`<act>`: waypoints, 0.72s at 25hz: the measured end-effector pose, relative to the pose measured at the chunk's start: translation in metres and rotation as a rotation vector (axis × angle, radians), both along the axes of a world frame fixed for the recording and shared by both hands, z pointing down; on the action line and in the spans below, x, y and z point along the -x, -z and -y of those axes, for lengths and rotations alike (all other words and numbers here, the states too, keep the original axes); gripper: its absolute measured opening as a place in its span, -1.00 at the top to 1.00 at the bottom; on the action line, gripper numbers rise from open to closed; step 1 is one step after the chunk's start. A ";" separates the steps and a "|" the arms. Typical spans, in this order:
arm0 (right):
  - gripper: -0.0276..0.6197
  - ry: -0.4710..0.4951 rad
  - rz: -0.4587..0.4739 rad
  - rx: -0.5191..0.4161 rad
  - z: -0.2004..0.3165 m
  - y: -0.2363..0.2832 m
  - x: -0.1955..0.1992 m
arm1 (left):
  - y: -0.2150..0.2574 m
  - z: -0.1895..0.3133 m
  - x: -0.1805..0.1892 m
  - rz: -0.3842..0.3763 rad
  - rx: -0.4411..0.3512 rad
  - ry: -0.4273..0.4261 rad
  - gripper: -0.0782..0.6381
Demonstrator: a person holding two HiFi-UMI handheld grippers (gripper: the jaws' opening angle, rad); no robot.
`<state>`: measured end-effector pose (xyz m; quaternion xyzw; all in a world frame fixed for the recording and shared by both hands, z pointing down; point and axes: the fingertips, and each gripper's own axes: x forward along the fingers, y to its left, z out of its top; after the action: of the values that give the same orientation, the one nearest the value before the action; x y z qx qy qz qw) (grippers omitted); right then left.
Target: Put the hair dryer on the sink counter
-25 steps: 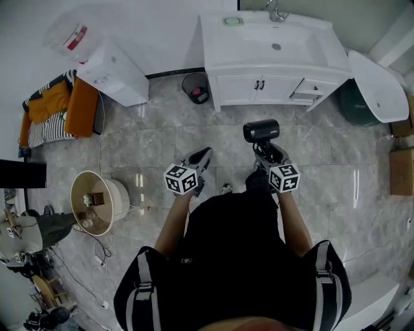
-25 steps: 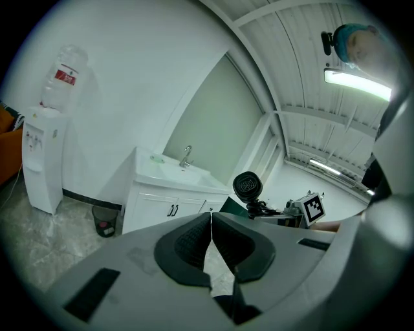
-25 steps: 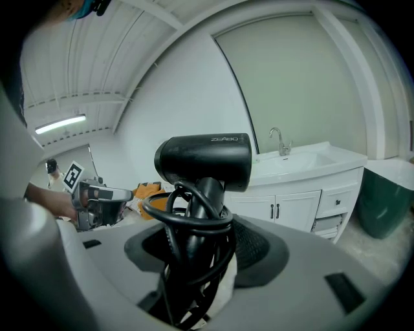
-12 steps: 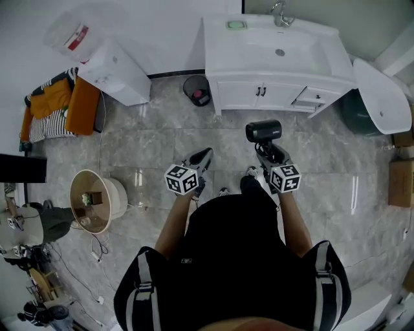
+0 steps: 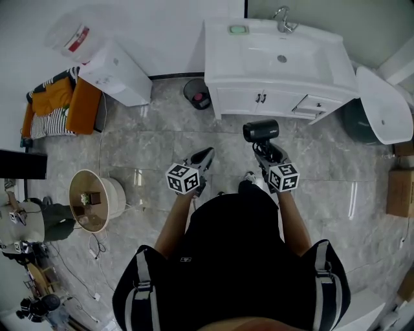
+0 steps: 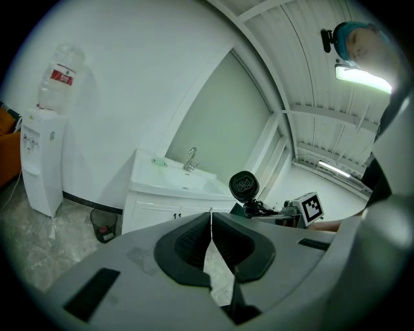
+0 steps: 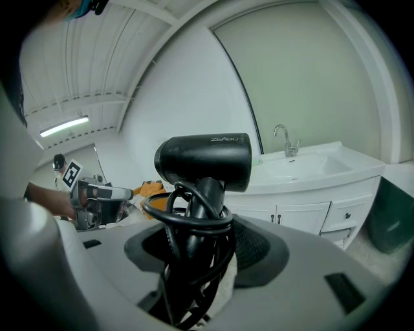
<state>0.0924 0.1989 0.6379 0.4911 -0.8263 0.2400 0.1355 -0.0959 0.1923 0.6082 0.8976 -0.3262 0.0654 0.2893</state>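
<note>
A black hair dryer (image 5: pixel 261 130) with its cord wound round the handle stands upright in my right gripper (image 5: pixel 266 150), which is shut on the handle. In the right gripper view the hair dryer (image 7: pixel 204 160) fills the centre, with the white sink counter (image 7: pixel 304 169) behind it. The sink counter (image 5: pixel 226 46) lies ahead of me in the head view, a short way beyond the dryer. My left gripper (image 5: pixel 201 159) is shut and holds nothing; in the left gripper view its jaws meet at the left gripper tip (image 6: pixel 211 221), and the hair dryer (image 6: pixel 244 186) shows to the right.
A faucet (image 5: pixel 283 17) and a green soap dish (image 5: pixel 237 29) sit on the counter. A small bin (image 5: pixel 196 90) stands left of the cabinet, a water dispenser (image 5: pixel 116 73) further left, and a round basket (image 5: pixel 97 200) on the tiled floor. A white oval tub (image 5: pixel 385 106) is at right.
The view has shifted a little toward the sink; the counter sits slightly lower and nearer in the head view. Both grippers keep their pose, the dryer still held.
</note>
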 end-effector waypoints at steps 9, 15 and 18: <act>0.00 0.024 0.018 0.029 0.022 -0.003 -0.007 | 0.000 0.024 -0.007 0.004 0.019 0.033 0.73; 0.00 0.047 0.027 0.032 0.038 -0.002 -0.018 | -0.002 0.037 -0.020 0.002 0.030 0.053 0.73; 0.00 0.058 0.027 0.033 0.047 -0.003 -0.026 | -0.003 0.044 -0.028 0.001 0.032 0.063 0.73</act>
<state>0.1183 0.1524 0.6406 0.4615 -0.8379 0.2561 0.1390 -0.0682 0.1487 0.6107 0.8820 -0.3536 0.0620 0.3054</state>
